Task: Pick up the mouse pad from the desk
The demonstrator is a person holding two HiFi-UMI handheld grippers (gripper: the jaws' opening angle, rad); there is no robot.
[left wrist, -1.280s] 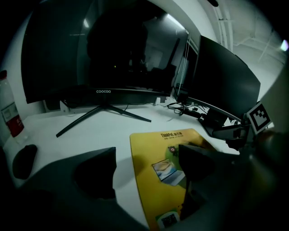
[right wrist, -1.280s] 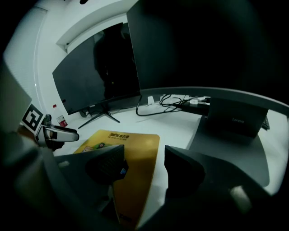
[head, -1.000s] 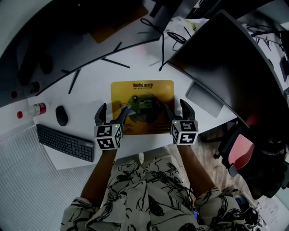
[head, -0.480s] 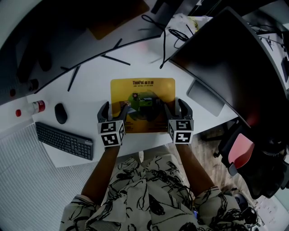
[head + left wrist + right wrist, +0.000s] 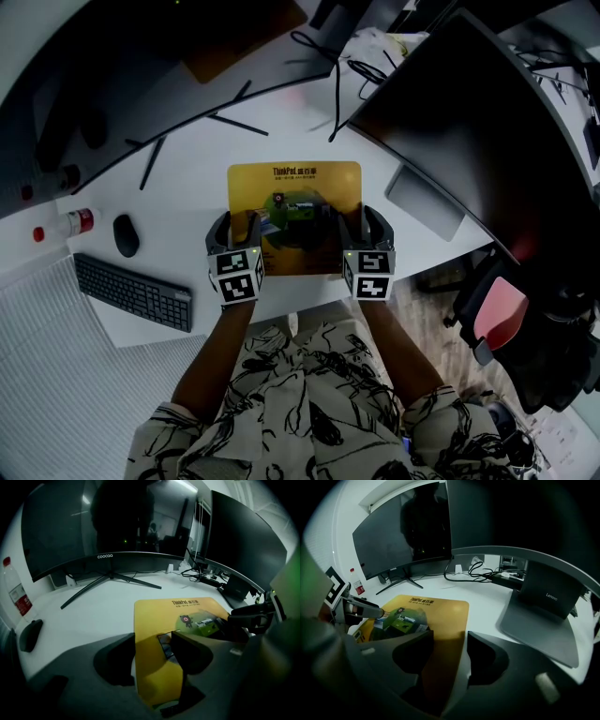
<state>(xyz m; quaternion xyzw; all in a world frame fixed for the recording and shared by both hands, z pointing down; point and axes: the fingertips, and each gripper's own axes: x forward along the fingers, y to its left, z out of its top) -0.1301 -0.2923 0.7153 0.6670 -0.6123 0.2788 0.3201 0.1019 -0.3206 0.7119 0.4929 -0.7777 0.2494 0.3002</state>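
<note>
The yellow mouse pad [image 5: 295,211] lies on the white desk [image 5: 187,187] in front of me, with a green picture printed on it. My left gripper [image 5: 234,228] straddles its near left corner and my right gripper [image 5: 364,223] its near right corner. In the left gripper view the pad [image 5: 159,620] runs between the closing jaws of the left gripper [image 5: 152,638], its near part curling up. In the right gripper view the pad's right edge [image 5: 445,616] lies between the closing jaws of the right gripper [image 5: 450,638], with white desk showing beside the right jaw.
A black keyboard [image 5: 134,292], a black mouse [image 5: 126,234] and a bottle [image 5: 70,223] lie to the left. A curved monitor [image 5: 141,84] stands behind, a second monitor [image 5: 450,112] at the right over a grey laptop [image 5: 427,202]. Cables [image 5: 323,56] trail at the back.
Both grippers have slid a little forward over the pad's near corners, and their jaws have narrowed around the pad. The pad's near left part has begun to curl up.
</note>
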